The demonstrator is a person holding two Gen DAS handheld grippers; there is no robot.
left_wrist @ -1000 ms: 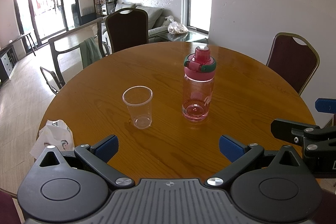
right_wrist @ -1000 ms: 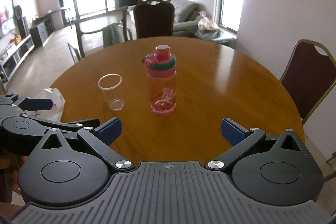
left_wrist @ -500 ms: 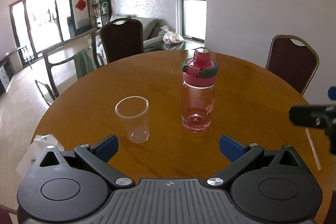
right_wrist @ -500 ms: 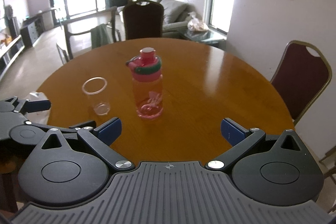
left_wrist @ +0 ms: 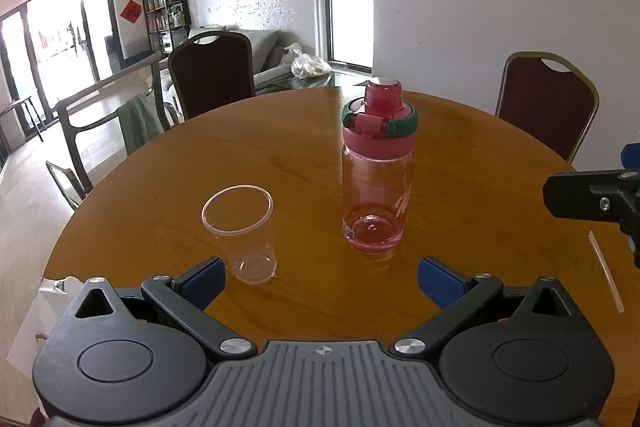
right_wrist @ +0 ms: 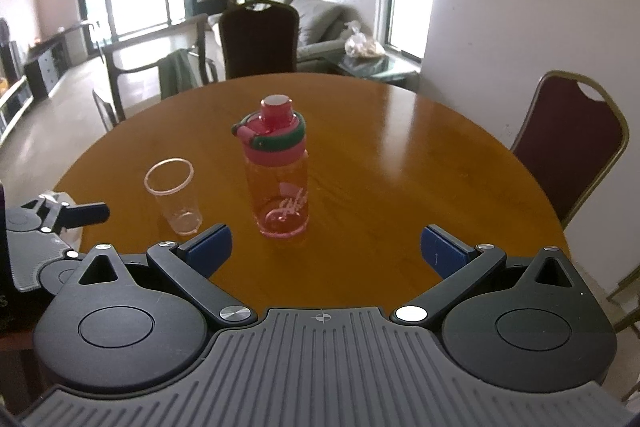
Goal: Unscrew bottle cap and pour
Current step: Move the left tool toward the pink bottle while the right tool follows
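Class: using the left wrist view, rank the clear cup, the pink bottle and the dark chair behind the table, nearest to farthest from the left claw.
1. Clear cup, beside its left finger.
2. Pink bottle, ahead, slightly right.
3. Dark chair, beyond the table's far edge, left.

Bottle [left_wrist: 376, 183] upright on table [left_wrist: 460, 155], cup [left_wrist: 242, 233] just left of it; chairs [left_wrist: 212, 75] behind table, straw [left_wrist: 605, 277] at right.

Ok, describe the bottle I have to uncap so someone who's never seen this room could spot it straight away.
Find the round wooden table with dark red chairs around it. Near its middle stand two things side by side: a clear empty plastic cup and, to its right, the bottle. The bottle is the taller one, pink see-through, topped by a pink cap with a green ring.
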